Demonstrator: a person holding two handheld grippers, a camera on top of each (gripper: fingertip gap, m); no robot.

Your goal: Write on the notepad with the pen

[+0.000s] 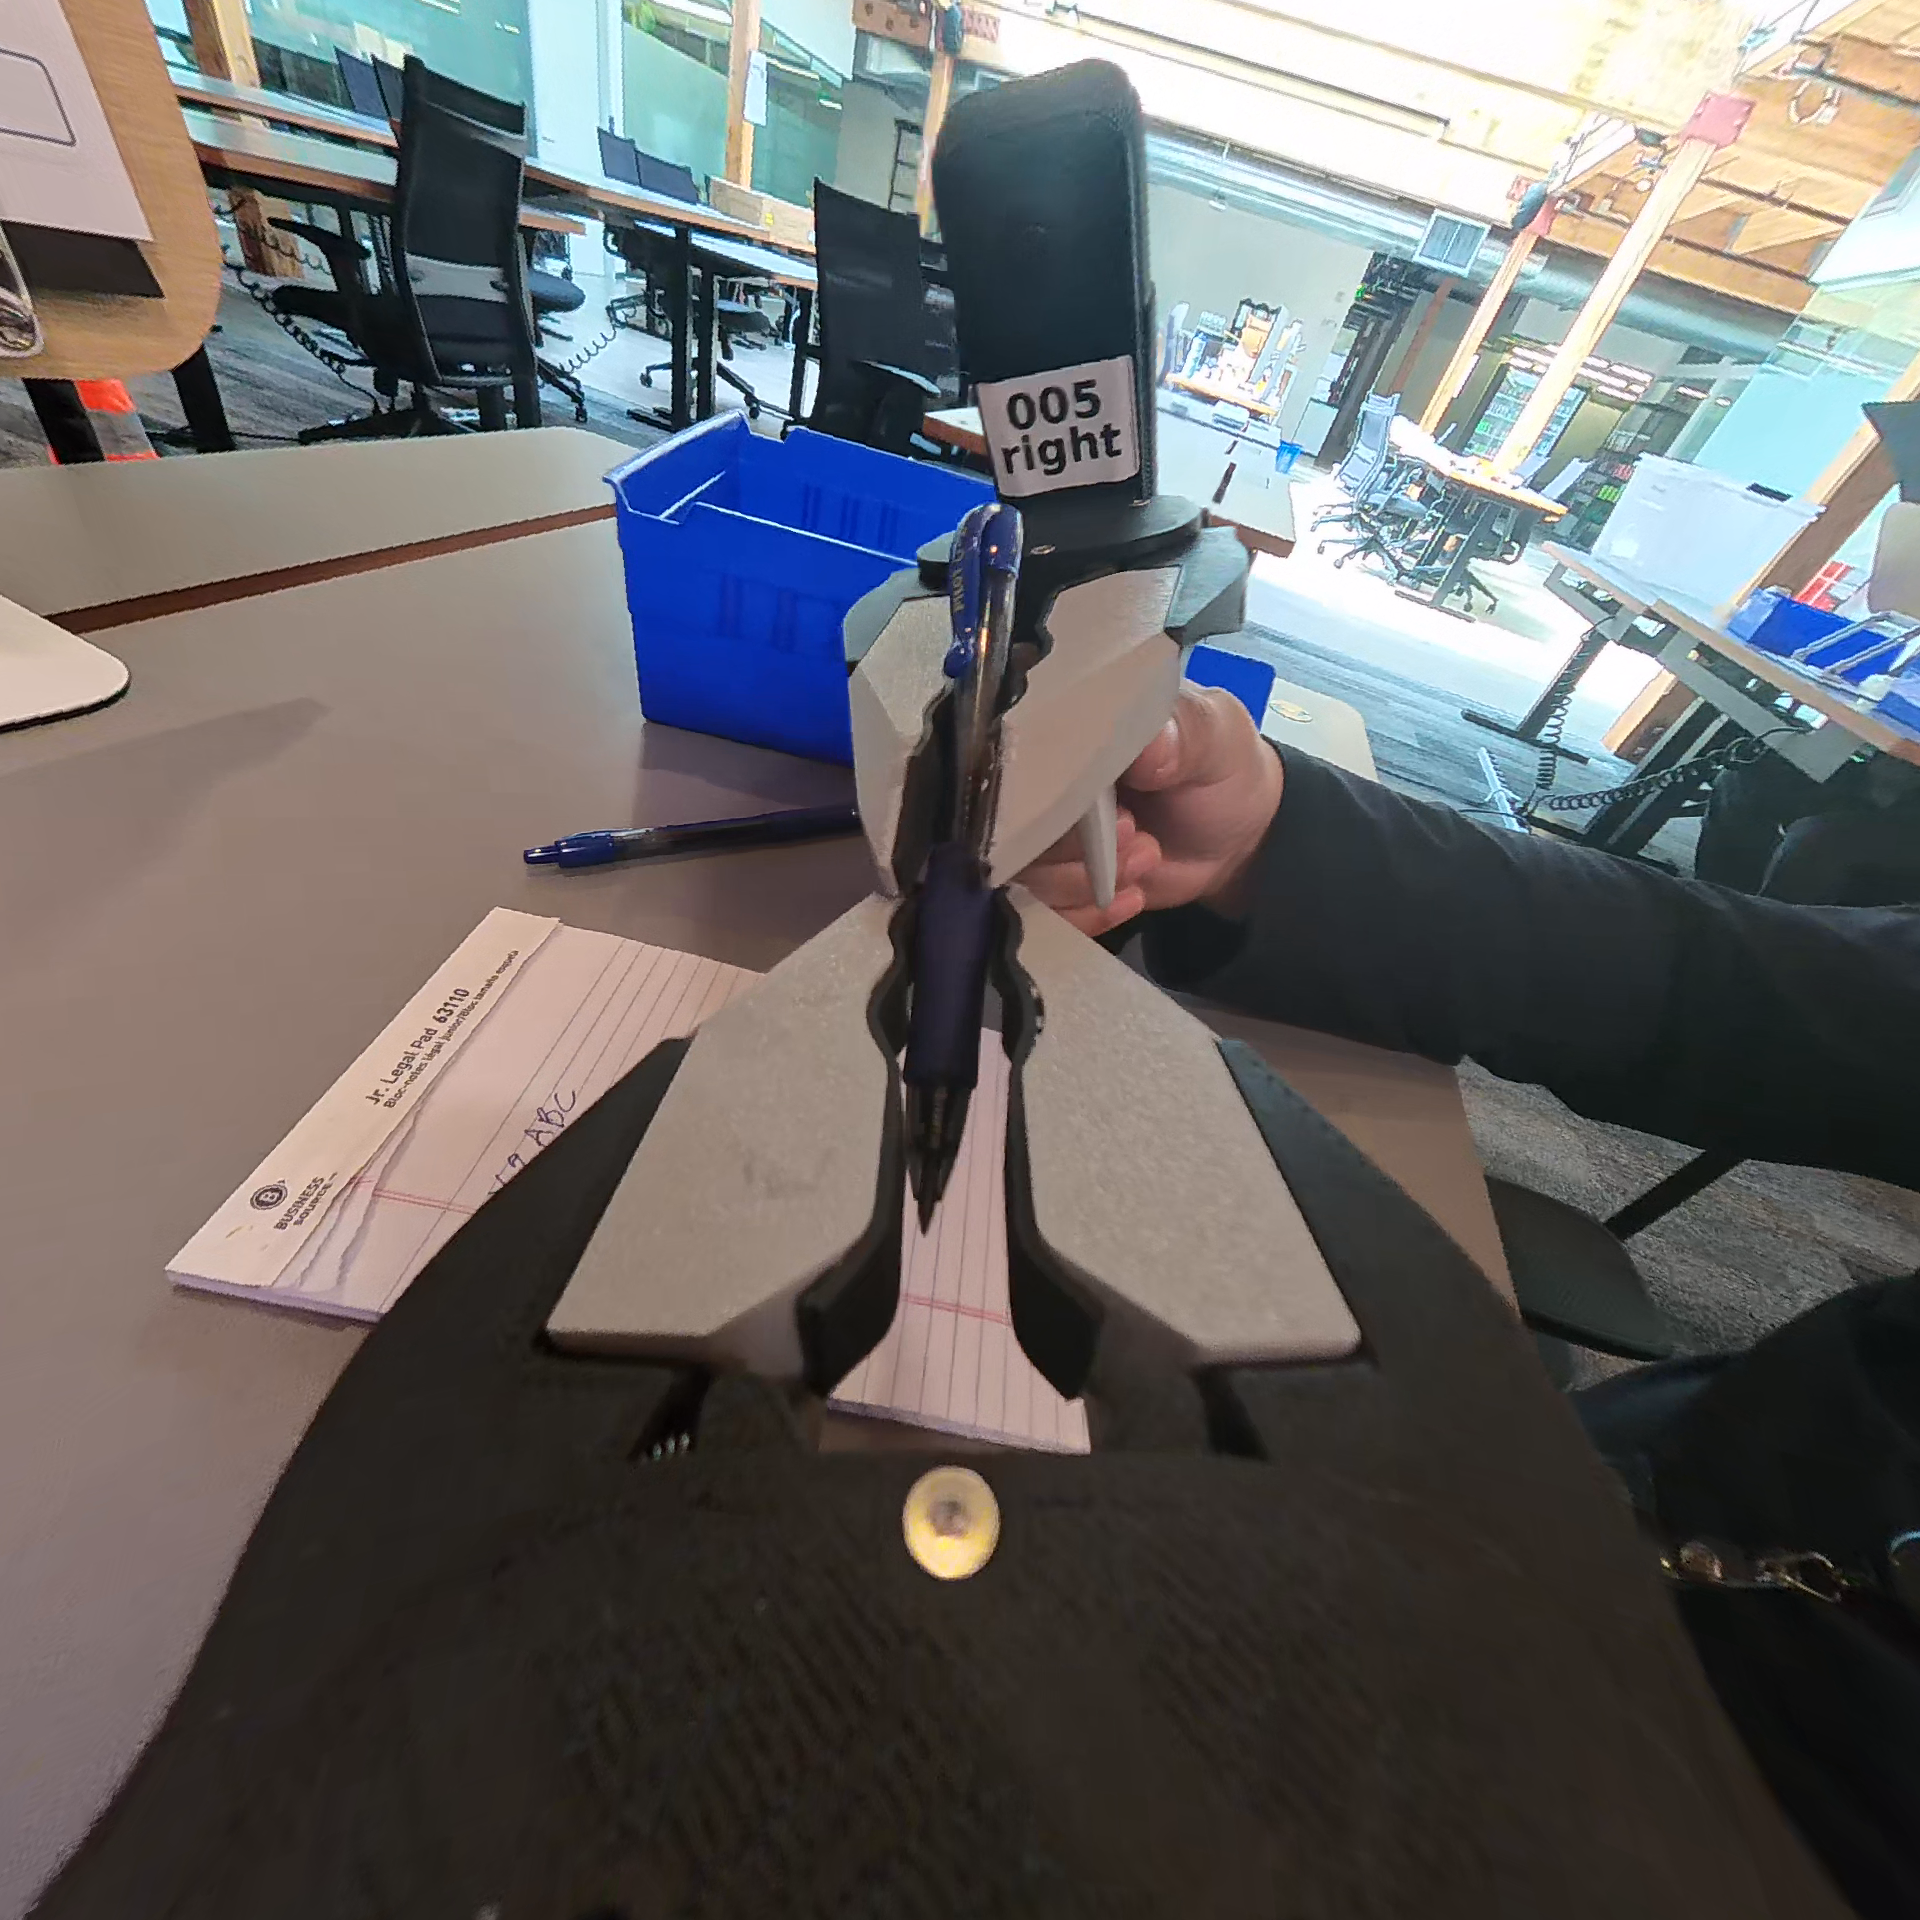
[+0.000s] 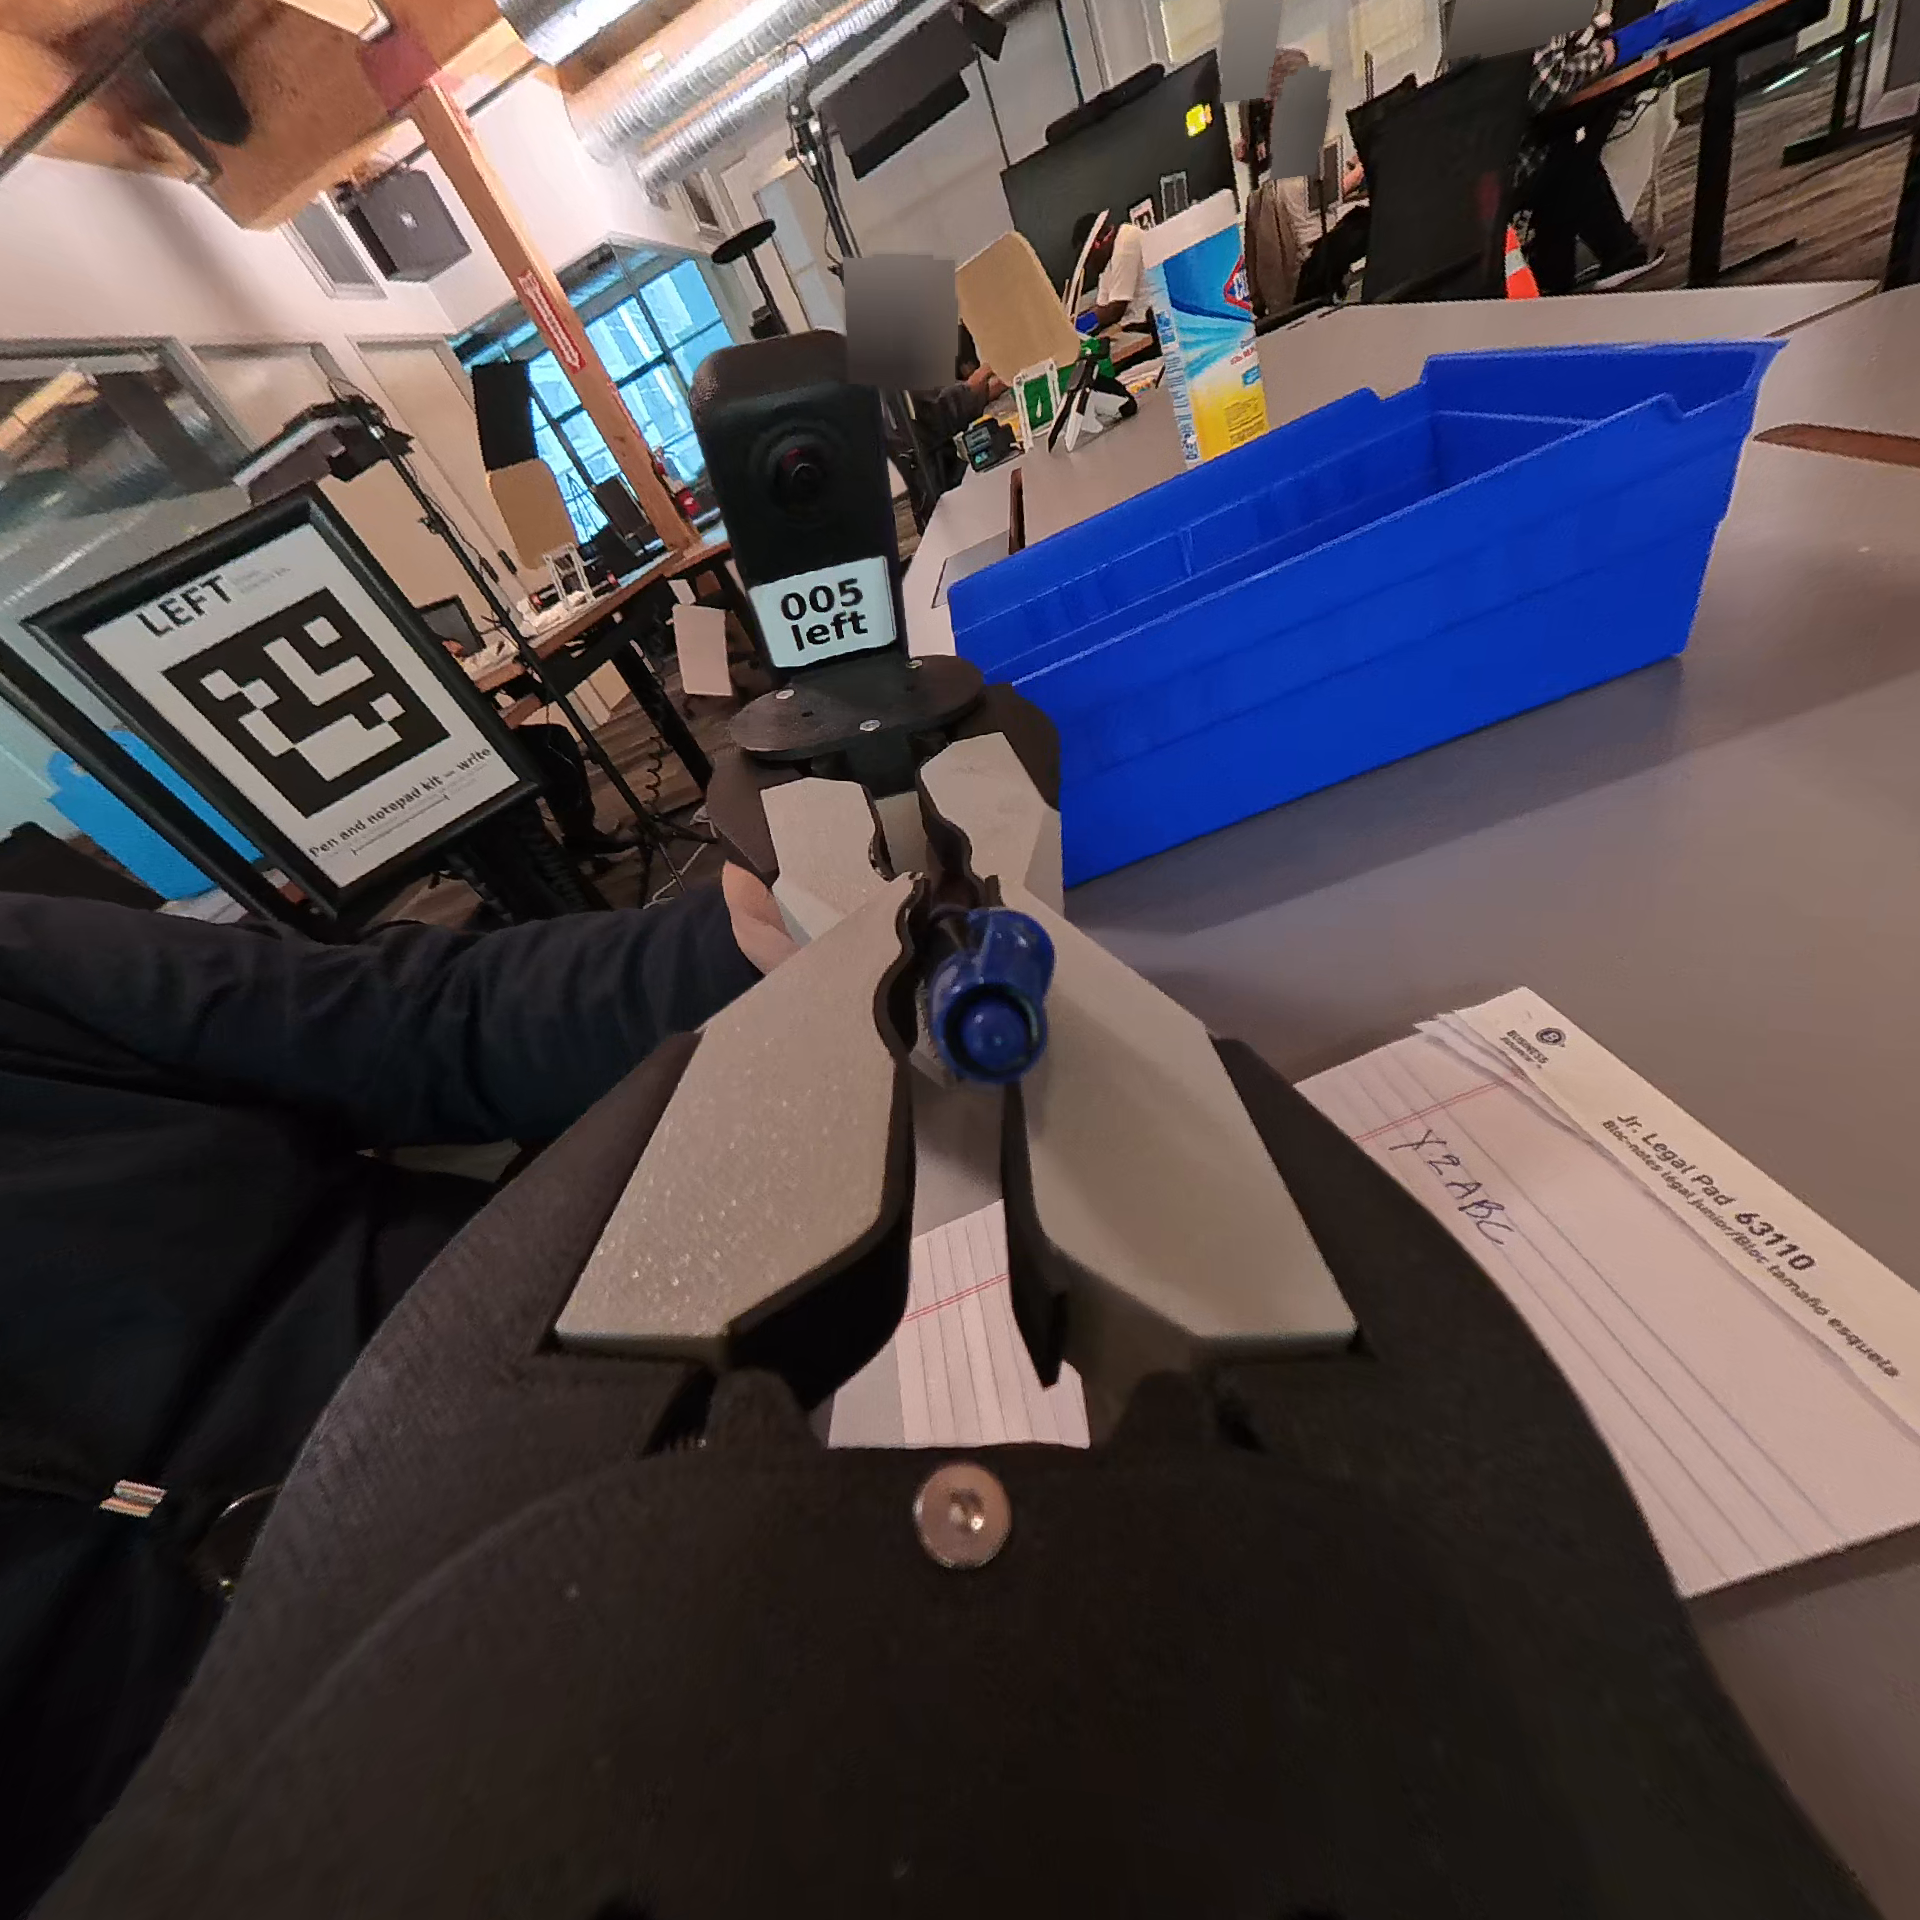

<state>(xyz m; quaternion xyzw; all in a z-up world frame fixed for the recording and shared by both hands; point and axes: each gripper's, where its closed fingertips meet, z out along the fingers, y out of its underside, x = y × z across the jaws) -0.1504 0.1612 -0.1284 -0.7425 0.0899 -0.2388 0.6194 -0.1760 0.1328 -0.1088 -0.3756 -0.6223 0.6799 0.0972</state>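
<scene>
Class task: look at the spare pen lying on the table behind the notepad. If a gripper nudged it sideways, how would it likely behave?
The spare pen is a slim round barrel lying flat on the smooth grey table, so it would probably roll. It looks light and stiff, likely sliding or spinning easily. Its clip might stop the rolling.

Pen [image 1: 948, 997]: glossy blue plastic barrel, matt rubbery grip showing between the fingers. Left gripper [image 1: 945, 940]: matt grey fingers [image 1: 769, 1132] looking finely grained; black body showing ribbed, layered plastic; a shiny metal screw [image 1: 951, 1522] sitting in it. Right gripper [image 2: 961, 935]: same grainy grey and ribbed black finish. Notepad [image 2: 1683, 1382]: matt lined paper, torn edges showing under the white header strip. Bin [image 2: 1351, 644]: smooth, slightly glossy blue plastic. Table [image 1: 312, 831]: smooth matt grey top. Sleeve [image 1: 1558, 935]: dark, soft cloth.
</scene>
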